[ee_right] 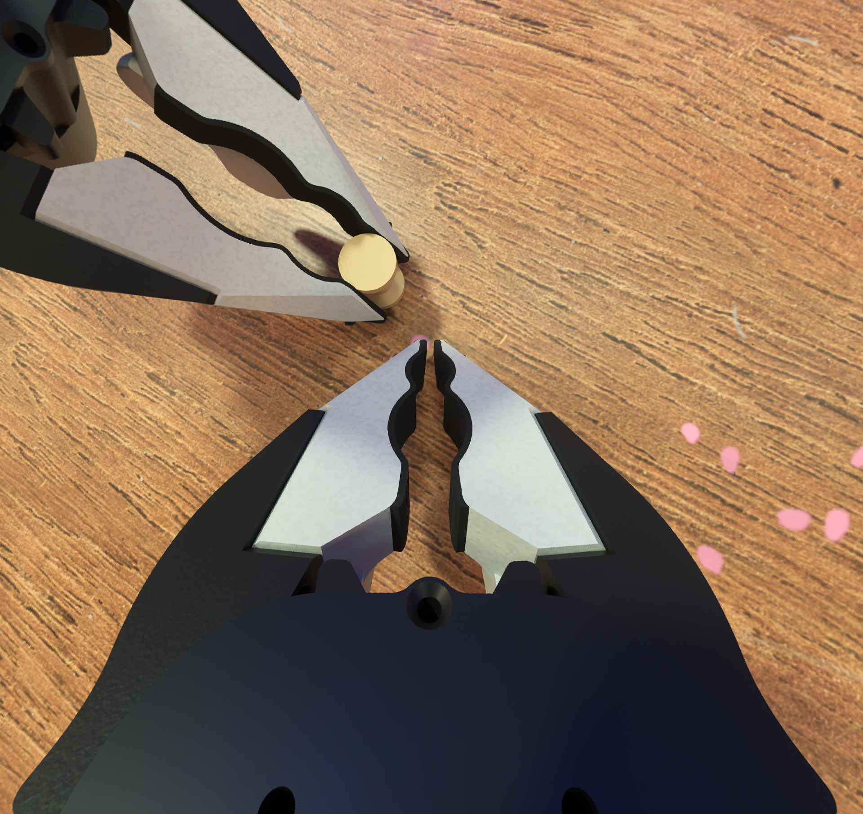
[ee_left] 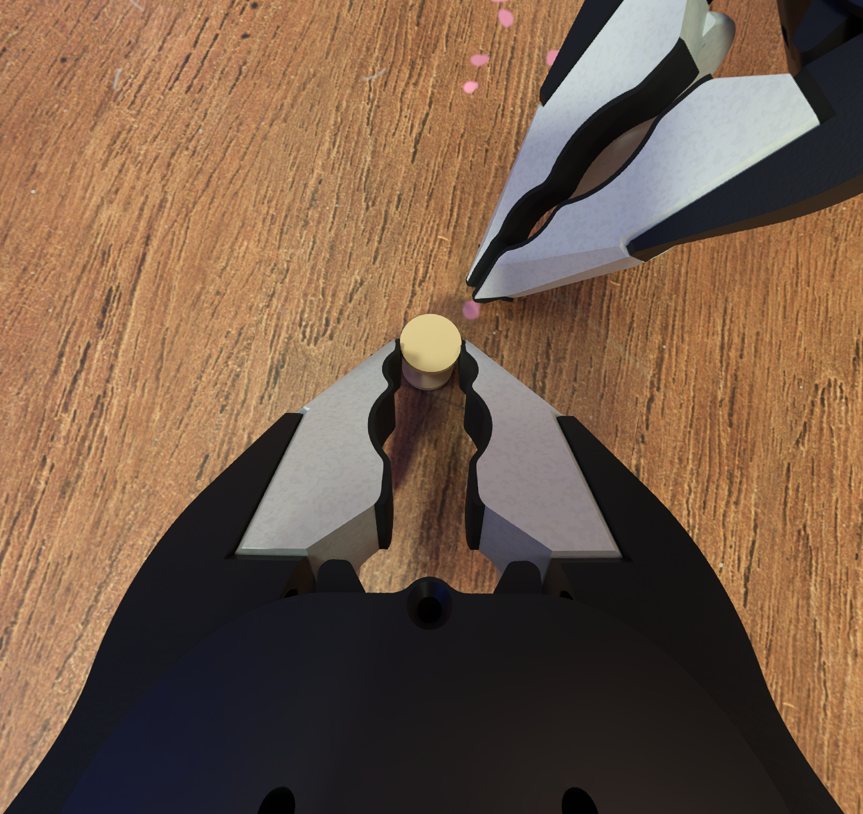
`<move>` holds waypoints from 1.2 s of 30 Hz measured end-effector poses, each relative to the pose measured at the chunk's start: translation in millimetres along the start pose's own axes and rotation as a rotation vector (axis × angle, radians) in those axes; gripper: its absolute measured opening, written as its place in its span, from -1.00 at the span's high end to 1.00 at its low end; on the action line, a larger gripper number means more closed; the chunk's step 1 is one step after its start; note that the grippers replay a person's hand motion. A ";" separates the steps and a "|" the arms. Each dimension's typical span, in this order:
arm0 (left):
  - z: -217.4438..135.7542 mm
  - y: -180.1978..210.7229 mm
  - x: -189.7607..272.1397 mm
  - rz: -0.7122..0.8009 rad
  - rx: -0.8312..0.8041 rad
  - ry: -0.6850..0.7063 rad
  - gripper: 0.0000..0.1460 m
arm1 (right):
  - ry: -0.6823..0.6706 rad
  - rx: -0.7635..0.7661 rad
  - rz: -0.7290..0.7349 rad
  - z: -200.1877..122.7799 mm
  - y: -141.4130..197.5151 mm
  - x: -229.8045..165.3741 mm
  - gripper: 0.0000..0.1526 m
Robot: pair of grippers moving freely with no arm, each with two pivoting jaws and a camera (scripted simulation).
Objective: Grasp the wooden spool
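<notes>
Left tongs [ee_left: 430, 352] fill the near frame of the left wrist view, black body low, grey fingers reaching forward. Spool [ee_left: 430, 347] sits right between their tips, upright on the counter [ee_left: 187, 231], long axis vertical, pale round top facing up. Both fingertips touch the top flange sides, so these tongs look clenched on the spool; the waist and lower flange show just below and behind the tips. Grip is at the very tip, not deep in the notches, so I judge it shallow and a slip is possible on lift.

Right tongs [ee_right: 430, 347] are nearly closed with only a thin slit between the fingers, and hold nothing. Their tips point at the counter just beside the spool [ee_right: 369, 262], which lies ahead and to the left of them, close but apart. One of the pink flecks [ee_right: 419, 339] lies at their left tip; more are scattered off to their right.

Left tongs are the nearer ones, already on the spool. Judgement: grasp about made; next move likely needs a straight lift along the spool axis, right tongs kept clear.
</notes>
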State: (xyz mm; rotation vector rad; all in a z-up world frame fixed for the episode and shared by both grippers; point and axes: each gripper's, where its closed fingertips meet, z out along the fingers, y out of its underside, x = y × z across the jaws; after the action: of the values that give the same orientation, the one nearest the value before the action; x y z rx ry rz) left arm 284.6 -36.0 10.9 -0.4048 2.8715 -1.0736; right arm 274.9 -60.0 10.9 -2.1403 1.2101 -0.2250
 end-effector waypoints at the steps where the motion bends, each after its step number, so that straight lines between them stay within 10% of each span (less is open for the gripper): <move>1: 0.0 -0.1 -0.2 -0.005 0.001 0.004 0.68 | 0.001 0.007 -0.001 0.2 -0.5 0.2 0.96; 17: -0.4 0.4 -0.4 0.032 -0.024 0.032 0.68 | -0.230 0.143 0.270 -0.8 -1.3 0.8 0.97; 31: 0.2 -1.4 20.0 0.027 -0.039 0.161 0.68 | 0.120 0.118 -0.111 -5.0 -14.8 1.0 1.00; 36: 4.4 -6.0 33.5 -0.010 -0.032 0.174 0.68 | 0.057 0.089 -0.039 0.0 -5.9 1.3 1.00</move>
State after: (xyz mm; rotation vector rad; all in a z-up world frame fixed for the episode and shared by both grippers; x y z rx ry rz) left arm 254.2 -51.8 13.0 -0.3434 3.0439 -1.1187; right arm 279.7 -58.9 14.3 -2.0941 1.1696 -0.3528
